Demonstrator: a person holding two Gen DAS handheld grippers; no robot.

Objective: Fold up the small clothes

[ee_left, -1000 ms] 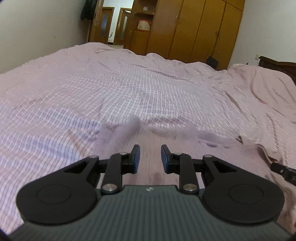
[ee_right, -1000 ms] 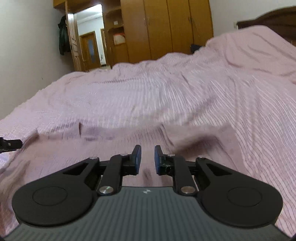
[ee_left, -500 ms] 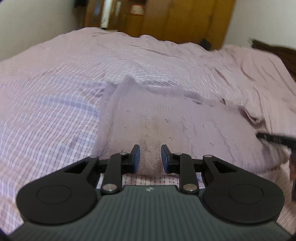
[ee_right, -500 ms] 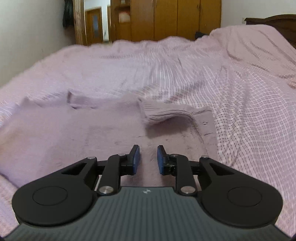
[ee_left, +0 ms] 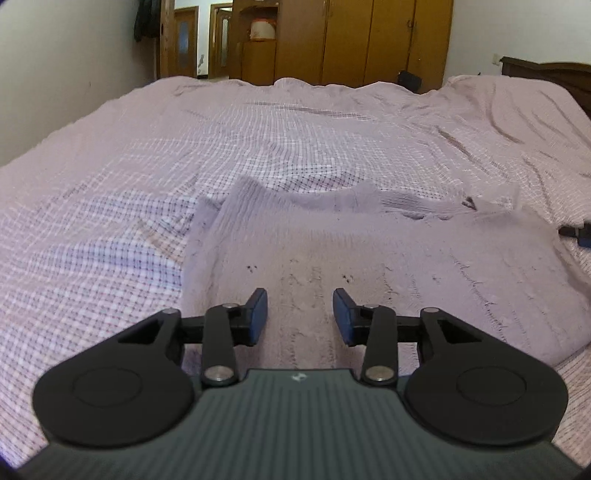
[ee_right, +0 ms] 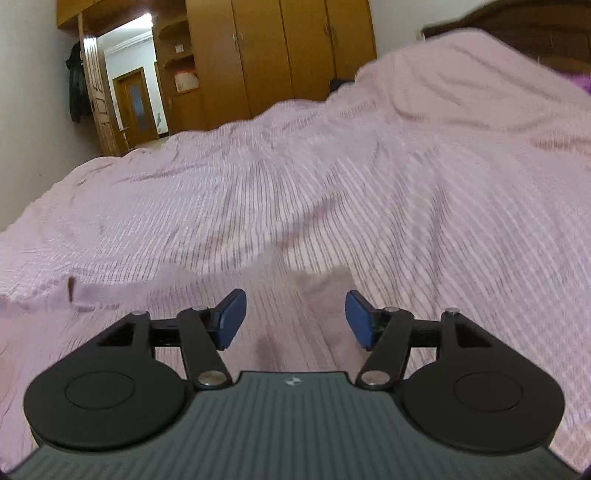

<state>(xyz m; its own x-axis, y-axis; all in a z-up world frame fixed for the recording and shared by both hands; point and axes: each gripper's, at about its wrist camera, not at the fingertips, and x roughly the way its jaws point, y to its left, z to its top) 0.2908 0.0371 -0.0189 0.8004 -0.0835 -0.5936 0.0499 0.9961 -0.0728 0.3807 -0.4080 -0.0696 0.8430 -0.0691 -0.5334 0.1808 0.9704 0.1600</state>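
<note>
A: The left gripper (ee_left: 299, 314) has its jaws apart and opening, just above the near edge of the knitted garment (ee_left: 369, 266). Nothing is pinched between the pads; the knit only shows through the gap. The right gripper (ee_right: 295, 319) is opening too, wider, over blurred fabric with nothing clamped.

B: Why both loose at once?

A: My guess is that a fold has just been laid down. The mauve garment lies fairly flat on the checked bedspread (ee_left: 110, 258), with a doubled layer along its far edge and a ribbed part (ee_left: 406, 201) lying there, so letting go with both jaws leaves it lying as it is.

B: Any containers, a basket or a box for the finished piece?

A: 0 on the bed that I can see. The wooden wardrobe (ee_left: 369, 40) behind has its doors shut, so its contents are hidden. An open shelf beside it holds 1 pale, orange-trimmed item (ee_left: 263, 28); I can't tell what it is.
</note>
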